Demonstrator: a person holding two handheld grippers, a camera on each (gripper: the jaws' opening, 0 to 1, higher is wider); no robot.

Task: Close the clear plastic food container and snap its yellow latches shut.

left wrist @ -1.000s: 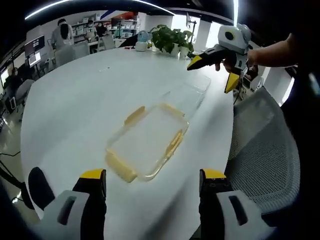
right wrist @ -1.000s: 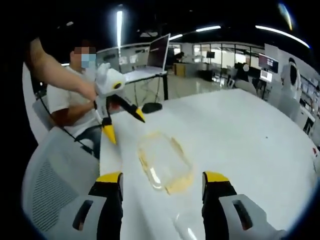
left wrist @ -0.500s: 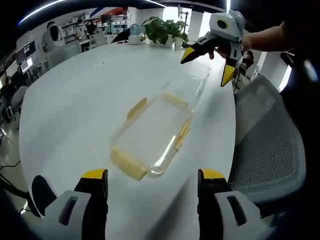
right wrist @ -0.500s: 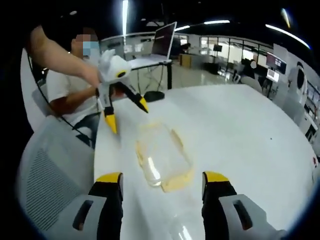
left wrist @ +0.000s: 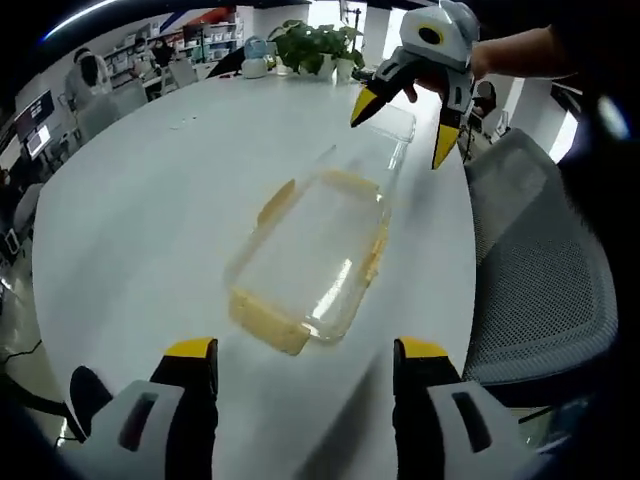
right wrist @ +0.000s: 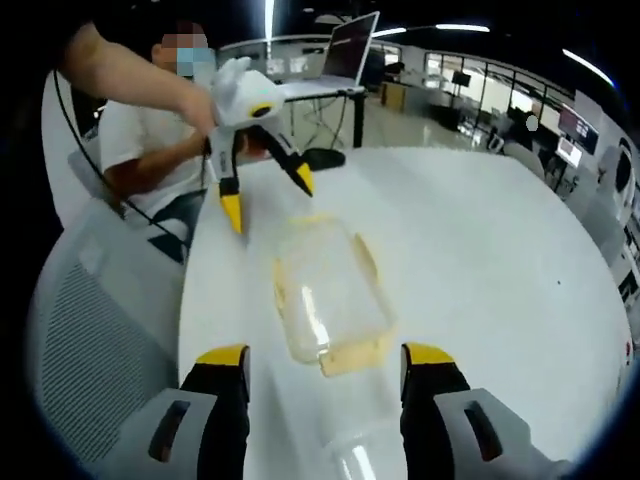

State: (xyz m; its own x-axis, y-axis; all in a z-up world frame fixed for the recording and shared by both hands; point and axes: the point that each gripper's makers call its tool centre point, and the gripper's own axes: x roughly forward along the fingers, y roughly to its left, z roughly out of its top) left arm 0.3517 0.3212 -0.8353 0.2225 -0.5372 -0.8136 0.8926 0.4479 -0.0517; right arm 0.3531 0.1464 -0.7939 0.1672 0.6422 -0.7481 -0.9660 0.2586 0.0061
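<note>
In the left gripper view, the left gripper occupies the lower edge with its yellow-tipped jaws spread wide apart and nothing between them. It is aimed across a round white table toward a clear plastic food container, which lies flat on the tabletop near the table edge. Yellow latches hang along the container's near end and sides, folded outward. No contents are visible inside the container.

Beyond the container, the right gripper hovers above the table, held by a hand, jaws parted and pointing downward, holding nothing. A clear lid lies on the table just beyond the container, below that gripper. A grey mesh chair stands beside the table. Potted plants sit at the far table edge.

In the right gripper view, the right gripper shows parted jaws framing the same container. The left gripper hangs above the container's far end, jaws spread.
</note>
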